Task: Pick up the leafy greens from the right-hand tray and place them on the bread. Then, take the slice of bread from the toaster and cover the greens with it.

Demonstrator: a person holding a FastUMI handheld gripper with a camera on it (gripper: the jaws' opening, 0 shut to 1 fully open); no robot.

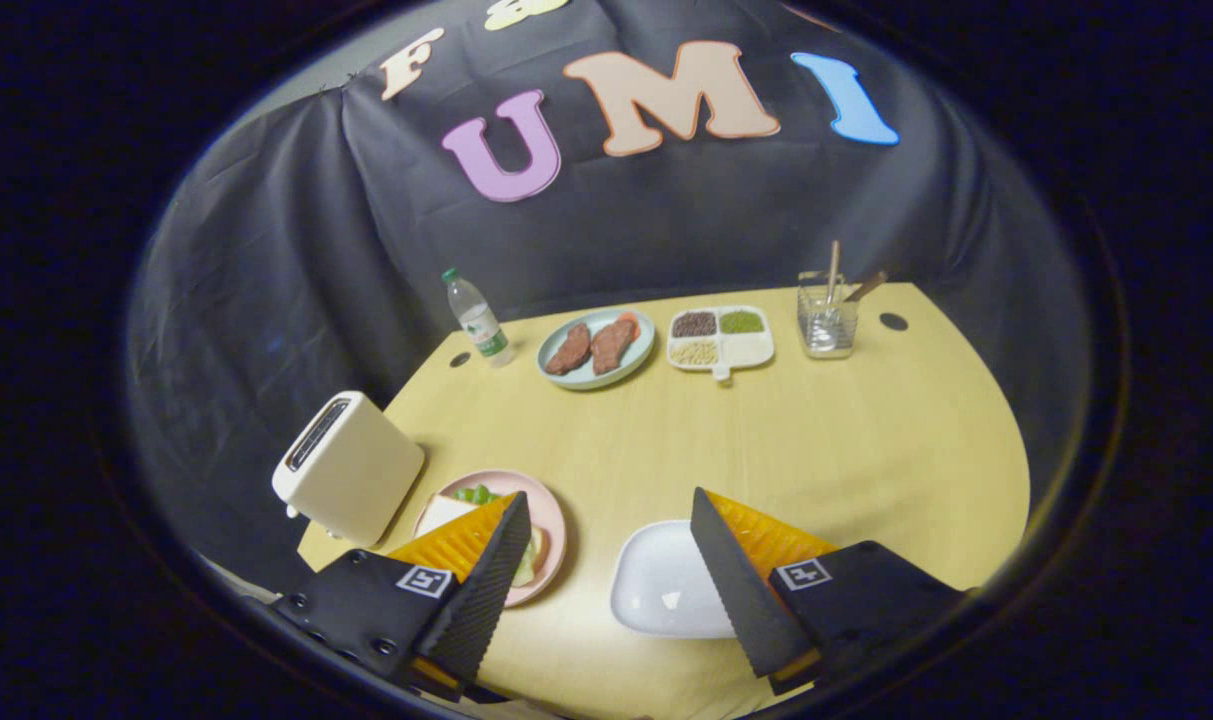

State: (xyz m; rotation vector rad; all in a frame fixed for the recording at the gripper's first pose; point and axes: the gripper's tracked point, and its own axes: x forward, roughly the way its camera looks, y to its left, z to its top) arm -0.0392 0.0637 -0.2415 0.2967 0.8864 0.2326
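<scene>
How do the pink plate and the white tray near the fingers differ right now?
The pink plate is round and holds bread with leafy greens on it; the white tray is a rounded rectangle and looks bare. The plate sits beside the toaster, partly behind one finger; the tray lies partly behind the other. Both rest on the table. The gripper is open, holding nothing.
</scene>
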